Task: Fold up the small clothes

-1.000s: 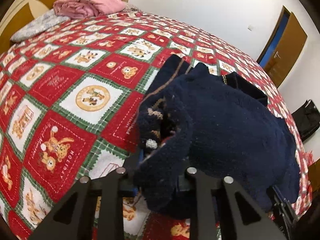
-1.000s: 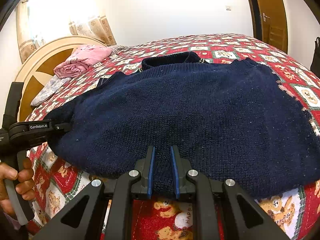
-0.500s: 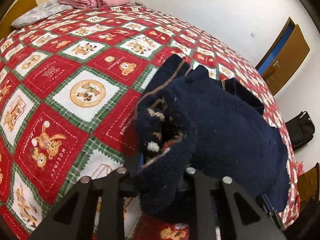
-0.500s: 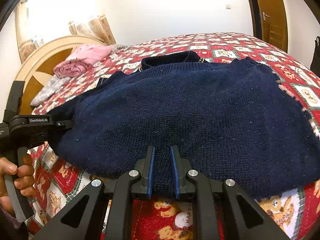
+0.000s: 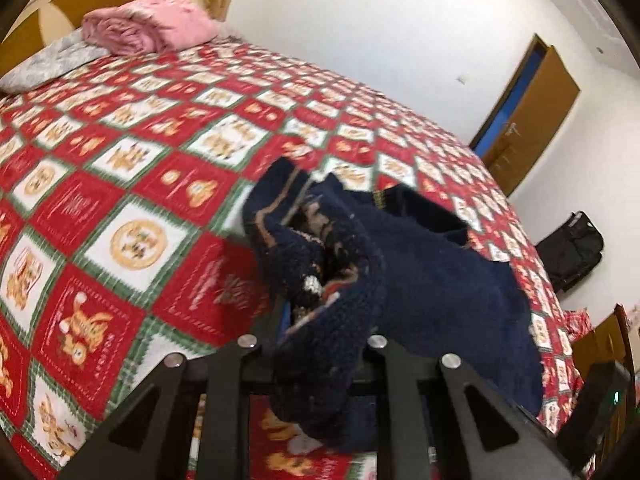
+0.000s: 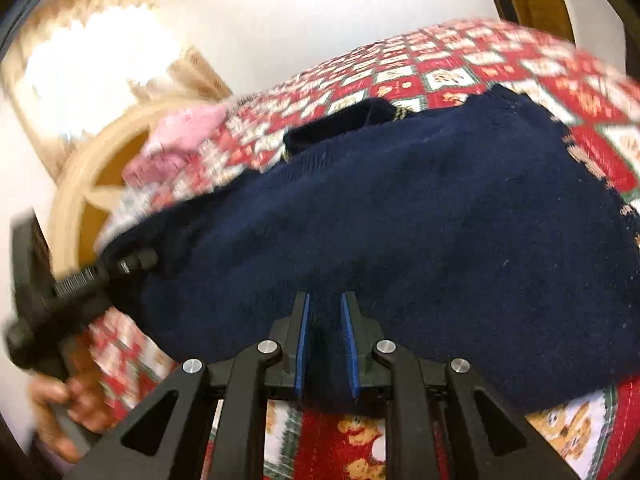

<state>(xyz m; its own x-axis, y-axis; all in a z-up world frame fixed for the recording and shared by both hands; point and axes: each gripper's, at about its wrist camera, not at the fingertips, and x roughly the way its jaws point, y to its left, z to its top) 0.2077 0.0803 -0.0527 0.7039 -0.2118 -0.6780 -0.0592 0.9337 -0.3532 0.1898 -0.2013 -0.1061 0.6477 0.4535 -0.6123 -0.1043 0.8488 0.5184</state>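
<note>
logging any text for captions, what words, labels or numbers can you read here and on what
None can be read for certain.
Bedspread: lettering in its red squares, blurred.
Left gripper: label on its body, smeared by motion blur.
Navy sweater: no text visible.

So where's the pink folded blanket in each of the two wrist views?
Left wrist: pink blanket sits top left, at the head of the bed.
Right wrist: the same pink blanket, blurred, left of centre, beyond the navy sweater.
Shared landmark: the curved wooden headboard beside it.
</note>
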